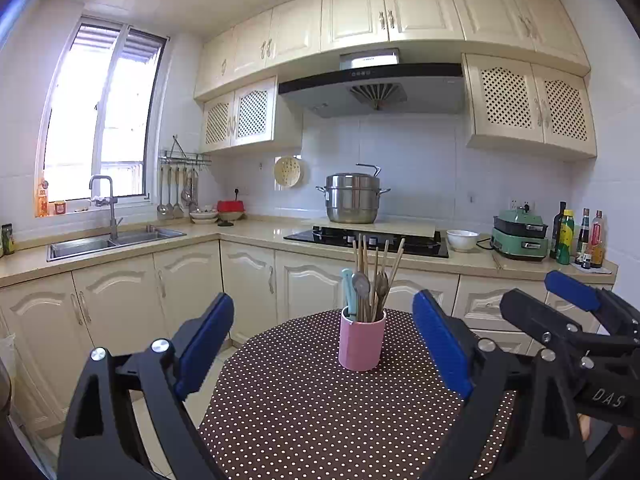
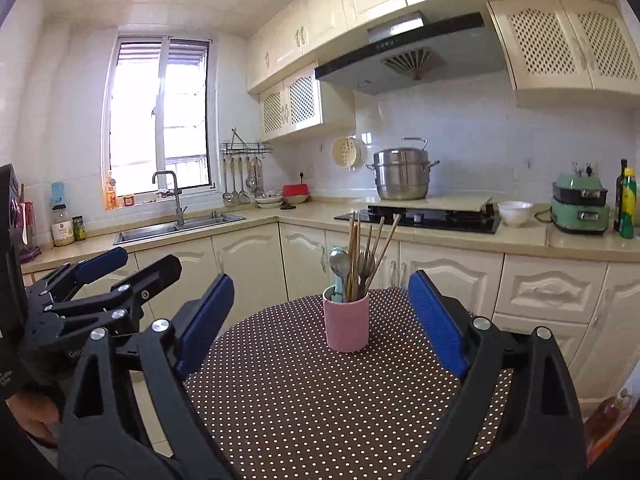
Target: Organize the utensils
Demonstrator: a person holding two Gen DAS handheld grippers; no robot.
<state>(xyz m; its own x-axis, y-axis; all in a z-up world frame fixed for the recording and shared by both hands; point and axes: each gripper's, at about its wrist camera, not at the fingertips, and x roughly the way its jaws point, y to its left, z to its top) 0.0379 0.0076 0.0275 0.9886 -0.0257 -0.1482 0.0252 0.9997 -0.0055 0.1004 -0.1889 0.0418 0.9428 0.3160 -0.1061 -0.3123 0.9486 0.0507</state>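
A pink cup [image 1: 361,340] stands upright on a round table with a brown polka-dot cloth [image 1: 304,412]. It holds several wooden chopsticks [image 1: 374,268], metal spoons [image 1: 361,283] and a light-blue handled utensil [image 1: 349,292]. My left gripper [image 1: 323,330] is open and empty, held above the near side of the table, short of the cup. In the right wrist view the cup [image 2: 346,322] and chopsticks [image 2: 362,248] show ahead of my right gripper [image 2: 320,312], which is open and empty. The right gripper also shows in the left wrist view [image 1: 560,300].
Kitchen cabinets and a counter [image 1: 256,232] run behind the table, with a sink [image 1: 116,240], a hob [image 1: 368,238] with a steel pot [image 1: 352,198], a white bowl [image 1: 462,239], a green appliance [image 1: 519,238] and bottles [image 1: 576,240].
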